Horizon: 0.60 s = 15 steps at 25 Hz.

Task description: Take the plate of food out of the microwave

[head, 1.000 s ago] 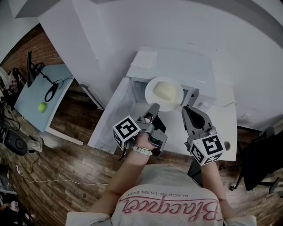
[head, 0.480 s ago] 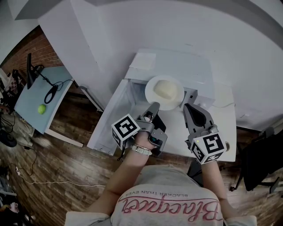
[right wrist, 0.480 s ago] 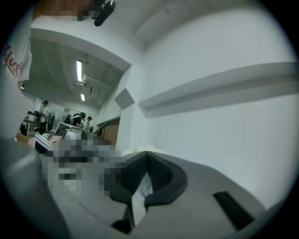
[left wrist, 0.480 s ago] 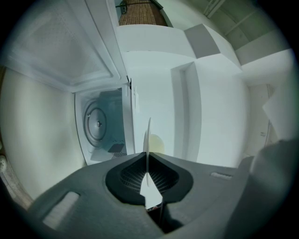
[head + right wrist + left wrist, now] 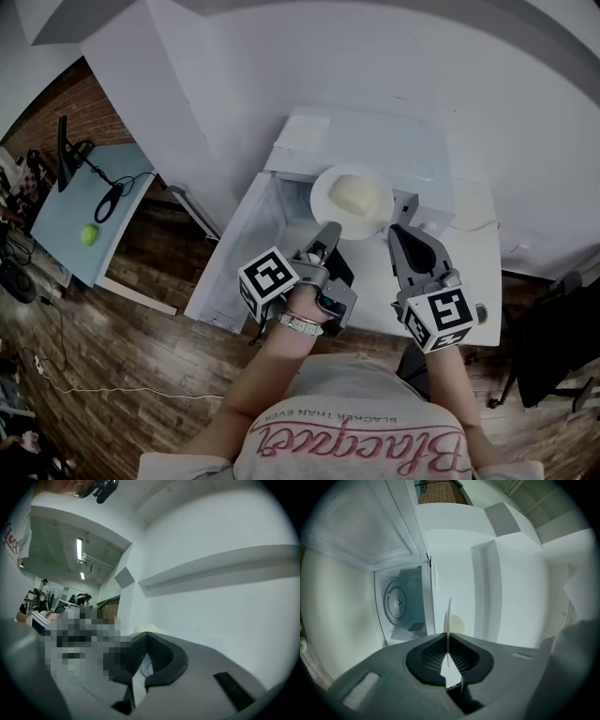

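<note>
Your left tool (image 5: 329,231) is clamped on the near rim of the plate of food (image 5: 320,201), just outside the open microwave (image 5: 375,141), your right tool (image 5: 397,233) is closed and empty, so I judge you are lifting it out; next, keep it level toward the counter (image 5: 472,267).

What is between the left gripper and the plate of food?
Nothing. The left gripper view shows the left gripper with its jaws shut directly on the rim of the plate, with no gap.
</note>
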Tool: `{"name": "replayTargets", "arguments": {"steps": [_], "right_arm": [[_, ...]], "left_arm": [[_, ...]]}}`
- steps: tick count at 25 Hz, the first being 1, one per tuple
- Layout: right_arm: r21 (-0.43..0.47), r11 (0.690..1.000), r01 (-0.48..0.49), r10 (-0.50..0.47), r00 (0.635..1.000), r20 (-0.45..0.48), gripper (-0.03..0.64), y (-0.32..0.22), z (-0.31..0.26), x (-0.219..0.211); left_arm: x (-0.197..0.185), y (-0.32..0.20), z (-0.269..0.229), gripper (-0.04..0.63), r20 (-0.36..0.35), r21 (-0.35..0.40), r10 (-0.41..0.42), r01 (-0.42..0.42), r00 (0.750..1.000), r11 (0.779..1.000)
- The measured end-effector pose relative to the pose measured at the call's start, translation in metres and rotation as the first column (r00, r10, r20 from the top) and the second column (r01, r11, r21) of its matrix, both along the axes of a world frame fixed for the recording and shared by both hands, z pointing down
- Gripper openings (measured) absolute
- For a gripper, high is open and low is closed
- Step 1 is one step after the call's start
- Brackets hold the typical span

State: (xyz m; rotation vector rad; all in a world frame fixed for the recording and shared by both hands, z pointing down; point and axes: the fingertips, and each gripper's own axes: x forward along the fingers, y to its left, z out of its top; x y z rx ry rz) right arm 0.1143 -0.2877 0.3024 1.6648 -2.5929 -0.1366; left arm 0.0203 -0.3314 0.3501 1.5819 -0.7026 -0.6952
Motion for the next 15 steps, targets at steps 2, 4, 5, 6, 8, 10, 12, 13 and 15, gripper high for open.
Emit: {"name": "replayTargets", "arguments": {"steps": [2,4,5,6,8,10,12,13,15], "right_arm": [[-0.001,1.0,0.0,0.0,1.0,0.001,0.009,0.0004,0.0006,-0.0005],[-0.002,1.0,-0.001,0.001,1.0,0.002,0.009,0.0003,0.0011,-0.001],[-0.003,1.0,-0.002,0.002,1.0,0.003,0.009,0.0002,0.0015,-0.0011],[-0.004,1.0,-0.003,0.003,1.0,0.003,0.009,0.0002,0.0018,-0.0013],[-0.004,1.0,-0.005,0.005,1.0,0.003,0.009,-0.0003,0.0025,-0.002],[-0.004,1.0,-0.014,0.014,1.0,0.005,0.009,-0.0008,0.0025,-0.0016],[-0.002,1.0,-0.031,0.031,0.999,0.013,0.009,-0.0008,0.0023,0.0001],[-0.002,0.999,-0.041,0.041,0.999,0.019,0.009,-0.0006,0.0023,0.0009],[-0.002,0.998,-0.06,0.06,0.998,0.031,0.009,-0.0001,0.0025,0.0018]], "left_arm": [[0.0005,0.0005,-0.0014,0.018,-0.001,0.002,0.001,-0.001,1.0,1.0],[0.0007,0.0003,-0.0022,0.018,0.0,0.003,0.001,-0.001,1.0,1.0],[0.0008,0.0001,-0.002,0.017,0.0,0.004,0.001,-0.001,1.0,1.0],[0.0008,-0.0001,-0.0015,0.017,0.001,0.004,0.0,0.0,1.0,1.0],[0.0003,-0.0008,-0.0005,0.018,0.002,0.005,-0.001,0.001,1.0,1.0],[0.0,-0.0012,0.0,0.018,0.0,0.004,-0.003,0.003,1.0,1.0],[0.0006,-0.0012,0.0003,0.018,-0.005,0.003,-0.001,0.001,1.0,1.0],[0.0011,-0.001,0.0004,0.017,-0.006,0.003,0.0,0.0,1.0,1.0],[0.0019,-0.0007,0.0006,0.017,-0.007,0.003,0.003,-0.003,1.0,1.0]]}}
